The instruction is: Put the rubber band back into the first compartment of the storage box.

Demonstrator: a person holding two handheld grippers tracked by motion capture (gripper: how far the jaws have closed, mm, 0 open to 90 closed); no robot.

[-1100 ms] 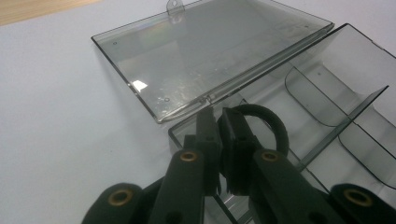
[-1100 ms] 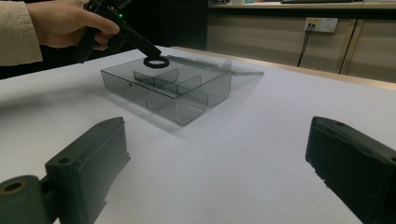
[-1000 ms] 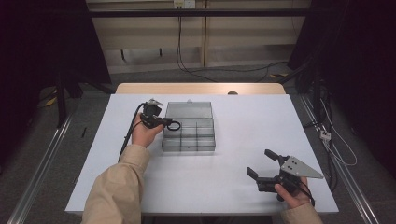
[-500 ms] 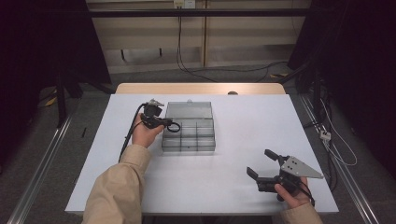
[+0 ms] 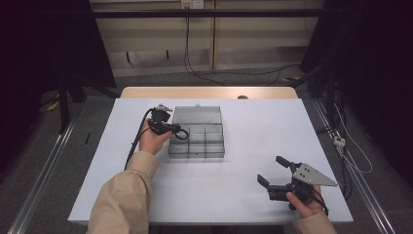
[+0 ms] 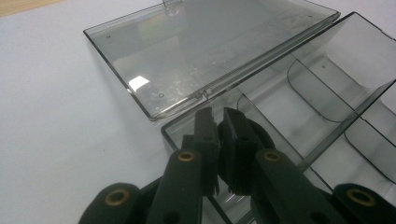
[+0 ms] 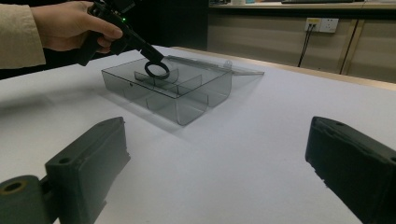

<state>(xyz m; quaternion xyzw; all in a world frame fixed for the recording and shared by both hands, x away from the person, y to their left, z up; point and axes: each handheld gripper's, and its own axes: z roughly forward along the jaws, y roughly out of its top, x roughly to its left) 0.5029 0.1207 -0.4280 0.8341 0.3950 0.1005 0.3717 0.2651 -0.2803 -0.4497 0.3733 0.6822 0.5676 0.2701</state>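
The white rectangular table (image 5: 243,131) carries a smoke-grey transparent plastic compartment box (image 5: 197,141) left of centre. The hinged transparent lid (image 6: 205,51) of the box lies folded back flat on the table on the far side. Curved and straight dividers split the box interior into compartments.

The left gripper (image 5: 170,129), held in the person's left hand (image 5: 153,141) below a beige sleeve (image 5: 124,200), reaches over the left far corner of the box. Its jaws are pressed together on a black ring (image 7: 157,69), pinching the ring at its rim. The ring hangs above the far-left compartment; whether it touches the compartment floor cannot be told.

The right gripper (image 5: 275,175) rests at the near right of the table, well apart from the box, held in the right hand (image 5: 307,202). Its jaws are spread wide with nothing between them and point towards the box.
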